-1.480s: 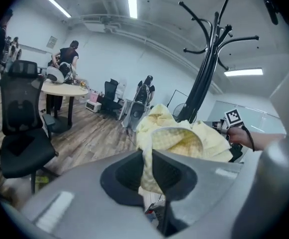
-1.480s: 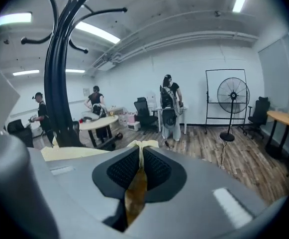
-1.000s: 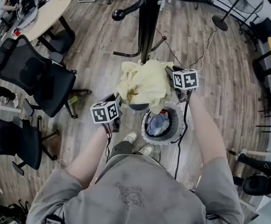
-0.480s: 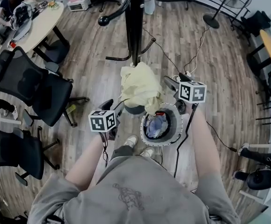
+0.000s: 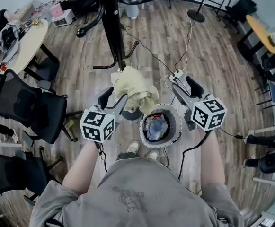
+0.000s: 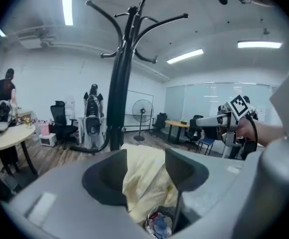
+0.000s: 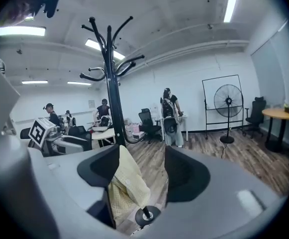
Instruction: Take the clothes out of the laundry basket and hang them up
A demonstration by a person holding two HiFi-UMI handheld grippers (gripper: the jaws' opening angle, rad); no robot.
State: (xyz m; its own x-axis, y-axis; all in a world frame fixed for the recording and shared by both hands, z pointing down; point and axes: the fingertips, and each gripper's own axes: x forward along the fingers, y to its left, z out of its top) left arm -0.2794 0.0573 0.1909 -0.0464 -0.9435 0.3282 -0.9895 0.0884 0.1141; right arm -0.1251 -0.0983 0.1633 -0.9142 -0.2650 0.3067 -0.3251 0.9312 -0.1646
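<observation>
The left gripper (image 5: pixel 118 94) holds a pale yellow garment (image 5: pixel 132 86) up in the air, with its jaws clamped on a bunched fold of the cloth. The left gripper view shows the fabric filling the gap between them. The rest of the garment hangs in a crumpled lump from the jaws, above the floor (image 5: pixel 213 56) and just over the far-left edge of the laundry basket (image 5: pixel 179 126).

The basket is round with a pale rim and stands on the wooden floor in front of the person's feet. More clothes (image 5: pixel 156 126), bluish and dark, lie inside it.

The right gripper (image 5: pixel 181 82) is raised to the right of the garment and clear of it. Its jaws have just been opening wide and then easing in a little, and they now stand apart with nothing between them. In the right gripper view the yellow cloth shows only beyond the left-hand jaw.

A black coat rack (image 5: pixel 112 32) rises from the floor just behind the garment. Office chairs (image 5: pixel 33 108) and an oval table (image 5: pixel 26 46) stand off to the left.
</observation>
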